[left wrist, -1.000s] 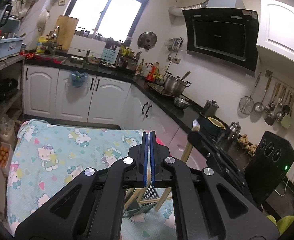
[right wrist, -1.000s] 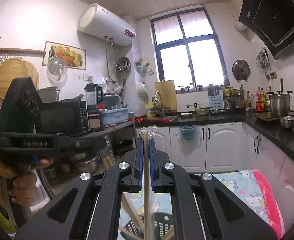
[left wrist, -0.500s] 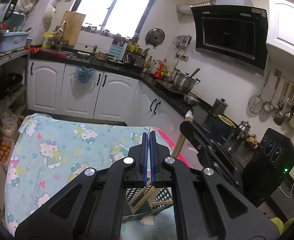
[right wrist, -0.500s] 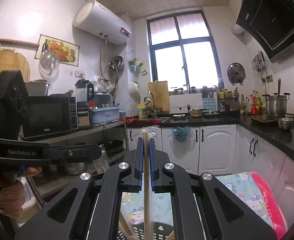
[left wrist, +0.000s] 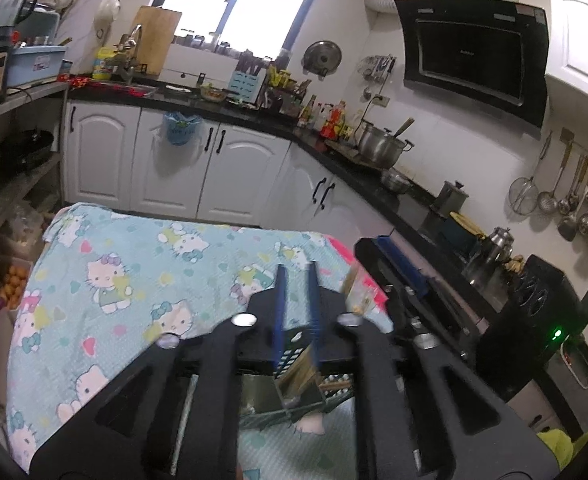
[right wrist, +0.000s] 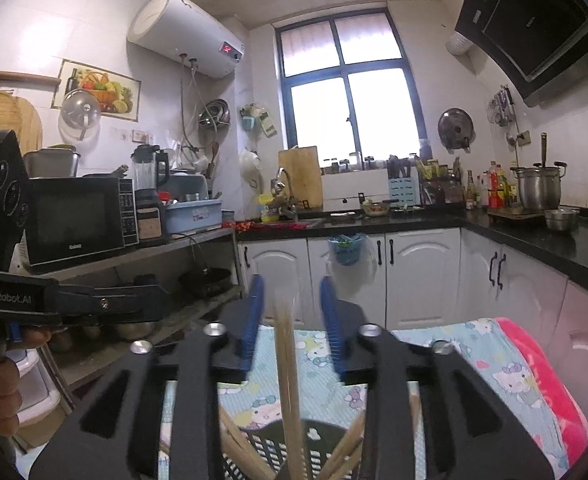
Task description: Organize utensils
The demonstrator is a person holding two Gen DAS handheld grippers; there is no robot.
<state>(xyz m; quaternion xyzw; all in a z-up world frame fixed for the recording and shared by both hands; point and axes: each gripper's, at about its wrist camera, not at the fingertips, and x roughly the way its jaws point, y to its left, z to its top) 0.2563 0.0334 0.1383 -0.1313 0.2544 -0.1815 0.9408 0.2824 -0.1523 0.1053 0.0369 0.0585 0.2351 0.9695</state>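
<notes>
In the right wrist view my right gripper (right wrist: 291, 284) is open, its blue pads apart. A pair of wooden chopsticks (right wrist: 287, 380) is blurred between the jaws, free of them, its lower end in the black perforated utensil basket (right wrist: 294, 446) below. Other chopsticks (right wrist: 346, 448) lean in the basket. In the left wrist view my left gripper (left wrist: 296, 272) is open, with the basket (left wrist: 294, 354) and chopsticks (left wrist: 302, 368) right below it. The right gripper's body (left wrist: 406, 280) stands close at the right. The left gripper's body (right wrist: 53, 300) shows at the left of the right wrist view.
The basket stands on a table under a Hello Kitty cloth (left wrist: 133, 280). Behind are white cabinets (left wrist: 173, 168) and a black countertop (left wrist: 354, 160) with pots and bottles. A shelf with a microwave (right wrist: 73, 220) is at the left.
Both grippers have opened. The right one has let go of the chopsticks, which drop blurred into the basket. The left gripper has tilted down toward the basket.
</notes>
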